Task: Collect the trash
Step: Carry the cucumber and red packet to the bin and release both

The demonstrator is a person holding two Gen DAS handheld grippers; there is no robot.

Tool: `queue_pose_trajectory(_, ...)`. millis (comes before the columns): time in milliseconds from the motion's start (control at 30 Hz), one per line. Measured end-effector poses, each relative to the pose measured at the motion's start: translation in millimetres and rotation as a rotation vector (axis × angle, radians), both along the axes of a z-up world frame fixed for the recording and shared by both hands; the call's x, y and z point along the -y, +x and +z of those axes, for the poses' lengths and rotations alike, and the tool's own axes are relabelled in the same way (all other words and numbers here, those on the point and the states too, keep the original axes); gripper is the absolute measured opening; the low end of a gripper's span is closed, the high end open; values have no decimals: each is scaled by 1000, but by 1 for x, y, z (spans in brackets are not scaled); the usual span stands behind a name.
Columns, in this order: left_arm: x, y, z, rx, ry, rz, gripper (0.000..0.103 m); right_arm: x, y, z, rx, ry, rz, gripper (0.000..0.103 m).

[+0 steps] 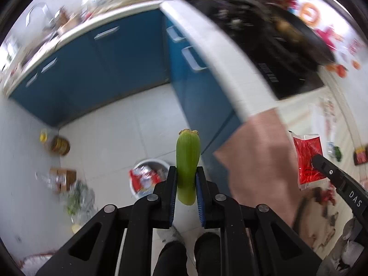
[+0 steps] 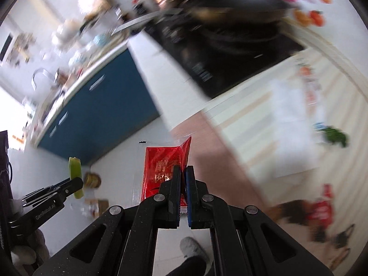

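Bin (image 1: 158, 162) holding wrappers, fingers (image 1: 172, 181) clamping green stalk (image 1: 187, 168)

- The left gripper (image 1: 186, 179) is closed on a green vegetable stalk (image 1: 187, 161), pinching its lower half between the blue pads so the piece stands upright above the fingertips.
- The right gripper (image 2: 183, 174) is clamped nearly fully together on the lower edge of a red sauce packet (image 2: 165, 168), which stands up beyond the fingers.
- Both grippers are held in the air, the left gripper at the left of the right one, well apart.
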State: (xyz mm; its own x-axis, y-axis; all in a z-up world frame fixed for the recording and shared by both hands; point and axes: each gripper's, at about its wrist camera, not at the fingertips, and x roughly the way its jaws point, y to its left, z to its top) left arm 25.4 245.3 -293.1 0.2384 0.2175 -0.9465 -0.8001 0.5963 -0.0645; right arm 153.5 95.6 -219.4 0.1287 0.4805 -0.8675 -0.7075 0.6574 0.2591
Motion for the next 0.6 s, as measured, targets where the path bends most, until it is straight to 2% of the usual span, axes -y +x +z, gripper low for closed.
queue_pose_trajectory(133, -24, -40, -38, -24, -51, 82, 12, -48, -37, -44, -29, -53, 90, 4)
queue_pose_trajectory(300, -57, -82, -107, -54, -136, 185, 12, -95, -71, -114, -75, -118, 158, 4)
queue_pose_trajectory(400, -76, -102, -161, -103, -175, 225, 12, -120, -88, -176, -103, -168, 194, 4)
queue_pose_trajectory(600, -104, -127, -288, -184, -257, 274, 12, -147, -109, -318, -184, -272, 221, 4)
